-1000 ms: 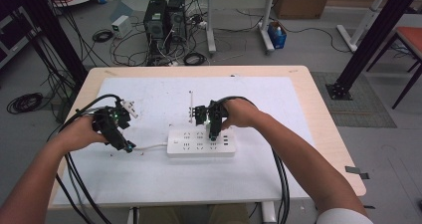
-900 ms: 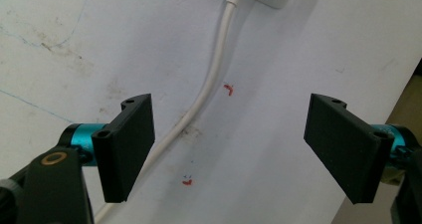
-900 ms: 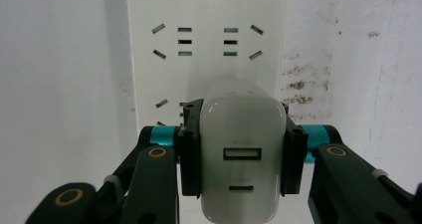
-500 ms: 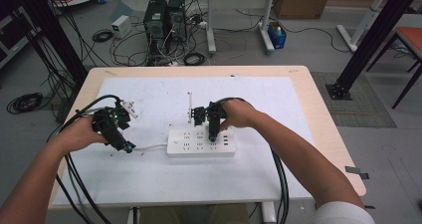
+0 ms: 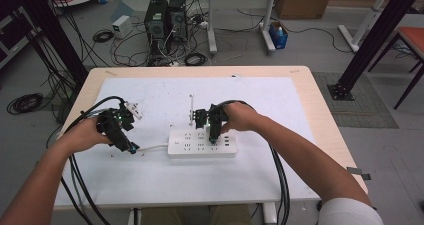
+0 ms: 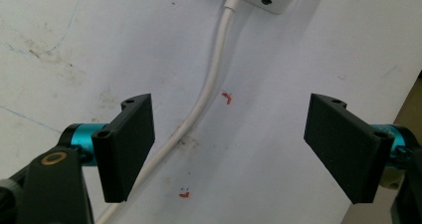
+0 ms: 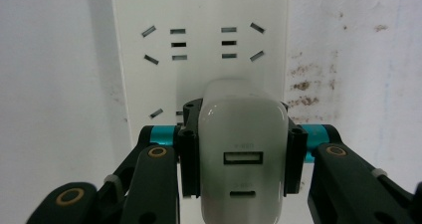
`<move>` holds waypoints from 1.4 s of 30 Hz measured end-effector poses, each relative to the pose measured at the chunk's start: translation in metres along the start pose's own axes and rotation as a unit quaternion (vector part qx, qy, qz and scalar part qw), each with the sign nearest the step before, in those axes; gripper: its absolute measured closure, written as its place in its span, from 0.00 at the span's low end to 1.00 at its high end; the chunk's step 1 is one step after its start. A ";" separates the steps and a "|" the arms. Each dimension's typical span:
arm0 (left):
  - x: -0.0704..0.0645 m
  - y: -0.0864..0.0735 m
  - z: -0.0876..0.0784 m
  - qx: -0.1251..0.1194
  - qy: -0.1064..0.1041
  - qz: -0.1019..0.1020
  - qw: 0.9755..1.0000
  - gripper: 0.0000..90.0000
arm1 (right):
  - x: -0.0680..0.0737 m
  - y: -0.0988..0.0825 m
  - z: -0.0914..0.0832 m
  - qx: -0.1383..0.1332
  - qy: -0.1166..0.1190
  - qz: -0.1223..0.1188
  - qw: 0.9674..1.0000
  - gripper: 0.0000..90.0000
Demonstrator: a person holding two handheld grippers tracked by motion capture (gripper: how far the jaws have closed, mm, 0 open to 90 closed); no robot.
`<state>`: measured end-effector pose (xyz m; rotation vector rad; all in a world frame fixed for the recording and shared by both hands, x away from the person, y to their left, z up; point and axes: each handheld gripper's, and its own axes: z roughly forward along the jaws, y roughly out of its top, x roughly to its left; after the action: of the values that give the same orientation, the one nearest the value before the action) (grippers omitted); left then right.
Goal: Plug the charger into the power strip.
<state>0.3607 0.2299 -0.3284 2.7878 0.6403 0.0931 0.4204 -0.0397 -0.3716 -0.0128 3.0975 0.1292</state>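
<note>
The right gripper (image 7: 241,157) clamps a white charger (image 7: 242,154) over the power strip (image 5: 201,143), which lies mid-table nearer the front edge. The left gripper (image 6: 231,149) stands wide open astride the strip's cord (image 6: 209,89), toward the left edge.

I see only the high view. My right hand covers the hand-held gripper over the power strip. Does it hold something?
Observer: Yes. The right hand-held gripper is shut on a white charger; its face shows a USB port.
Operator: Is the charger above free sockets?
Observer: The strip has two free socket groups just beyond the charger. Whether its prongs are already in, I cannot tell.
Operator: And the left hand-held gripper?
Observer: The left hand-held gripper is open. The strip's white cable runs on the table between the jaws, beside the left one, not pinched.
</note>
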 end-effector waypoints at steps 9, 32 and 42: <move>0.001 -0.003 0.000 -0.003 -0.001 -0.005 1.000 0.22 | -0.005 -0.005 0.006 -0.015 0.019 -0.003 1.000 0.70; 0.010 0.002 -0.005 -0.033 0.007 0.004 0.999 0.22 | -0.007 -0.120 -0.068 -0.123 -0.052 0.262 0.956 0.13; 0.006 0.016 -0.015 -0.028 0.020 0.021 0.999 0.22 | 0.013 -0.181 -0.089 -0.054 -0.075 0.327 0.940 0.13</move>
<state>0.3711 0.2221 -0.3092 2.7527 0.5793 0.1738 0.4056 -0.2275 -0.2987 0.9711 2.8010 0.2987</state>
